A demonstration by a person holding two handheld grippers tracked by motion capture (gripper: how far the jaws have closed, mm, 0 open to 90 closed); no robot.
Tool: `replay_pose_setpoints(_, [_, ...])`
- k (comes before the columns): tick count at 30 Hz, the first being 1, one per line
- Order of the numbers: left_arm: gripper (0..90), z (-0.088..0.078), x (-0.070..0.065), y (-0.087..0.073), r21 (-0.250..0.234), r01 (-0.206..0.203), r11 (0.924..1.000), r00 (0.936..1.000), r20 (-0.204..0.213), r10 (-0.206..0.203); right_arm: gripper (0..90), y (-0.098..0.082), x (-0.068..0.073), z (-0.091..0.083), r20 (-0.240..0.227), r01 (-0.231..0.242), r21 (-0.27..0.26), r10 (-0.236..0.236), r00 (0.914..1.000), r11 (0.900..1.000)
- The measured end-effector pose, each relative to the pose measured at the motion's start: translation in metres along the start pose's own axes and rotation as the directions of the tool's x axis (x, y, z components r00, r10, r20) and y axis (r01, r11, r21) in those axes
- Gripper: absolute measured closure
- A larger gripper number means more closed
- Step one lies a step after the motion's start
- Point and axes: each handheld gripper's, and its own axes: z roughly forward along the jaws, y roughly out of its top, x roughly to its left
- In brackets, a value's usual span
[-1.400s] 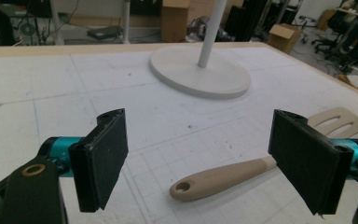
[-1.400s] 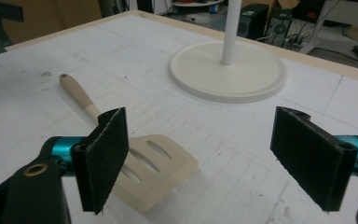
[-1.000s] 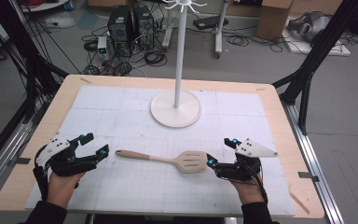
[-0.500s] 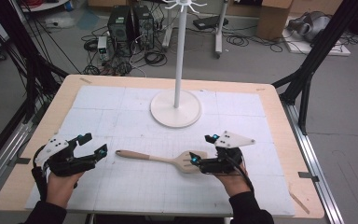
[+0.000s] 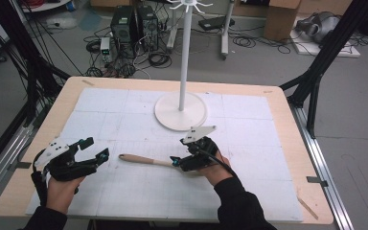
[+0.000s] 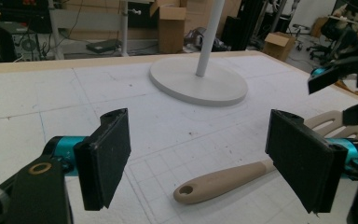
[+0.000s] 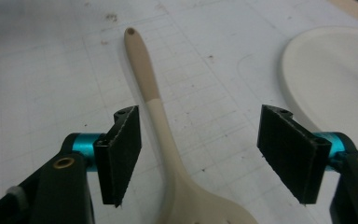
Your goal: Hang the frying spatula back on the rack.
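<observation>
A beige slotted spatula (image 5: 141, 159) lies flat on the white mat, its tan handle pointing left. My right gripper (image 5: 175, 162) hovers over the spatula's head end. In the right gripper view the spatula's neck (image 7: 161, 121) runs between the jaws of my right gripper (image 7: 212, 156). The jaws have just been closing, and both pads still stand apart from the neck. My left gripper (image 5: 96, 147) rests open at the mat's left, just short of the handle's end. In the left gripper view the handle (image 6: 223, 179) lies beyond the wide jaws of my left gripper (image 6: 200, 154), with nothing between them.
A white stand with a round base (image 5: 180, 111) and a tall pole (image 5: 185, 52) rises at the mat's far middle. The wooden table edge (image 5: 297, 124) frames the mat. Cables, boxes and black frame legs lie on the floor behind the table.
My right gripper has slid left over the spatula's head to its neck, and its jaws have narrowed. The left gripper and the spatula have stayed put.
</observation>
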Motion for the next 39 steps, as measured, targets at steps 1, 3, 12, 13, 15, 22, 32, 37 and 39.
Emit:
replay_pose_setpoints(1, [22.5,0.000,0.000,0.000,0.001,-0.002,1.0000,1.0000,0.002,0.002,31.2,0.002,0.000,0.008,-0.017,0.015,0.031,-0.015,0.9997,0.999])
replay_pose_setpoints(3, [22.5,0.001,-0.001,0.000,0.002,-0.001,1.0000,1.0000,0.002,0.001,32.7,0.004,0.000,0.014,-0.033,0.038,0.063,-0.036,0.9988,0.997])
replay_pose_setpoints(12, [22.8,0.001,0.001,-0.001,0.012,0.002,0.9999,1.0000,0.005,-0.002,41.1,0.008,-0.002,0.045,-0.131,0.094,0.204,-0.068,0.9890,0.974])
replay_pose_setpoints(13, [22.8,0.001,0.001,-0.001,0.014,0.005,0.9999,1.0000,0.005,-0.005,41.1,0.008,-0.002,0.045,-0.131,0.094,0.204,-0.068,0.9890,0.974])
replay_pose_setpoints(15, [23.0,0.001,0.002,-0.002,0.016,0.010,0.9998,0.9999,0.006,-0.010,42.5,0.007,-0.003,0.048,-0.143,0.103,0.228,-0.072,0.9871,0.968])
replay_pose_setpoints(22, [23.2,0.002,0.002,-0.002,0.025,0.014,0.9996,0.9998,0.011,-0.014,54.7,0.009,-0.003,0.062,-0.182,0.168,0.329,-0.112,0.9769,0.929])
replay_pose_setpoints(32, [23.3,0.003,0.003,-0.003,0.029,0.022,0.9993,0.9996,0.016,-0.022,74.0,0.008,-0.002,0.066,-0.204,0.174,0.351,-0.106,0.9732,0.920])
replay_pose_setpoints(37, [23.4,0.003,0.002,-0.003,0.030,0.023,0.9993,0.9996,0.015,-0.024,76.2,0.008,-0.002,0.066,-0.198,0.166,0.352,-0.100,0.9750,0.921])
replay_pose_setpoints(39, [23.5,0.003,0.003,-0.003,0.030,0.024,0.9993,0.9996,0.016,-0.024,77.3,0.008,0.000,0.066,-0.193,0.178,0.351,-0.114,0.9744,0.919])
